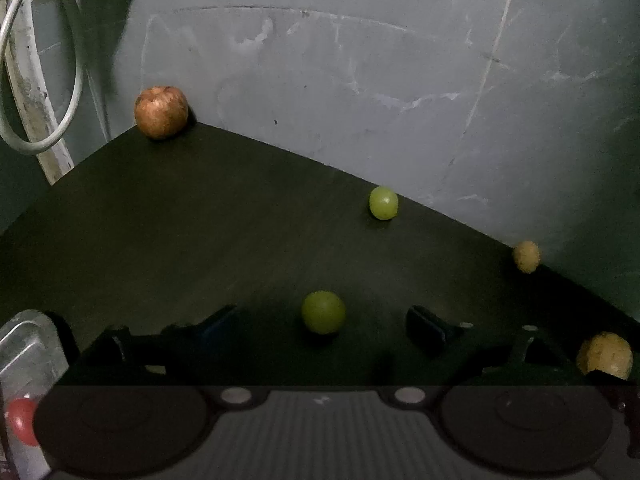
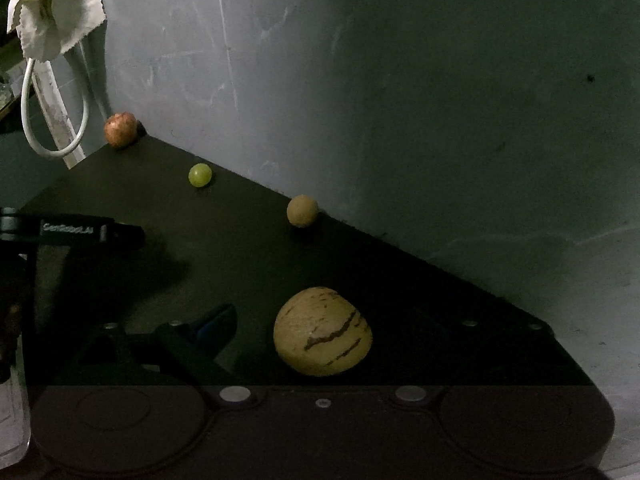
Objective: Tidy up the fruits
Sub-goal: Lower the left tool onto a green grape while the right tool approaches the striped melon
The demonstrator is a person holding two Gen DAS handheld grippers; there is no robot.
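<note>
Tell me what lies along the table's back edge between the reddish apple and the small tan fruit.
One green grape sits between the reddish apple and the small tan fruit; otherwise bare dark table. The right wrist view shows it best.

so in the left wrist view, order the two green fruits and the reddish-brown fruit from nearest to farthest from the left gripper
1. Nearer green fruit: between the open fingers of the left gripper, not gripped.
2. Farther green fruit: beyond it, slightly right, near the table's back edge.
3. Reddish-brown fruit: farthest, at the far left corner by the wall.
</note>
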